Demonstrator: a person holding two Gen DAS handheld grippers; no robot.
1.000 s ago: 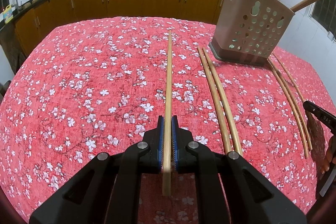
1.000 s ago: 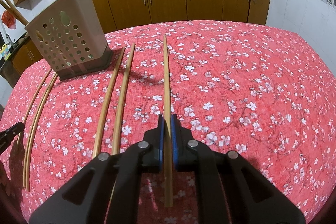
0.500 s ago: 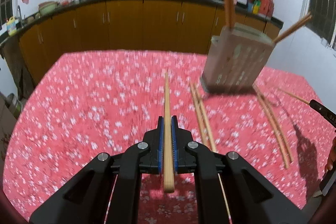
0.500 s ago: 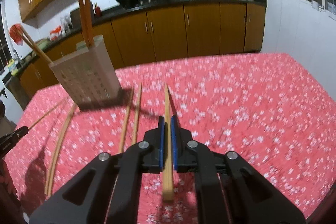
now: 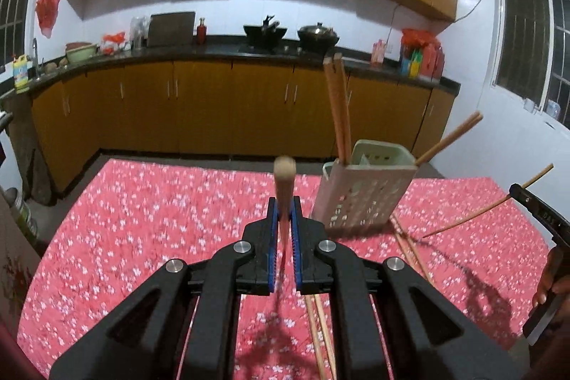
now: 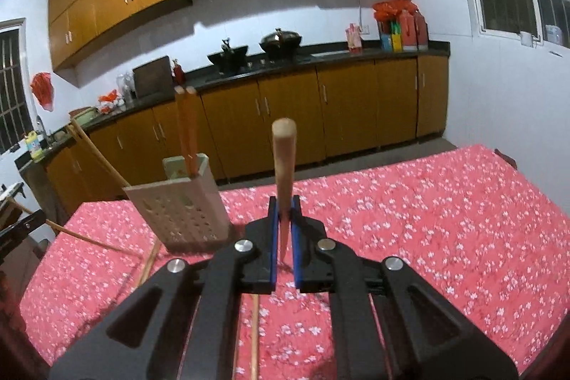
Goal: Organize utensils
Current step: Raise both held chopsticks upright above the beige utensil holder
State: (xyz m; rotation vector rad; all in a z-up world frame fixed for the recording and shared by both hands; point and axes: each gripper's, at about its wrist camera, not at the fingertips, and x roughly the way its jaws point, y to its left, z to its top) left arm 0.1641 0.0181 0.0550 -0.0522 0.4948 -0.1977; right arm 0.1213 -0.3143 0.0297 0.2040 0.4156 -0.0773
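Gripping one chopstick (image 5: 284, 180) each, left gripper (image 5: 284, 230) and right gripper (image 6: 284, 230) have jaws clamped tight, sticks raised above the desk (image 5: 142, 219) near the perforated chopstick holder (image 5: 363, 194).

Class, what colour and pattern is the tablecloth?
Red tablecloth with small white and pink blossoms; clearest in the right wrist view.

A: What is seen of the table (image 5: 142, 202)?
B: It is covered in matt red cloth, printed with white blossoms.
A: And the holder (image 5: 363, 194)?
B: Smooth pale plastic, pierced with holes. The chopsticks (image 5: 338, 109) are plain wood, matt.
A: The grippers?
B: Matt black plastic, with bright metal pins and ribbed blue pads (image 6: 273, 237).
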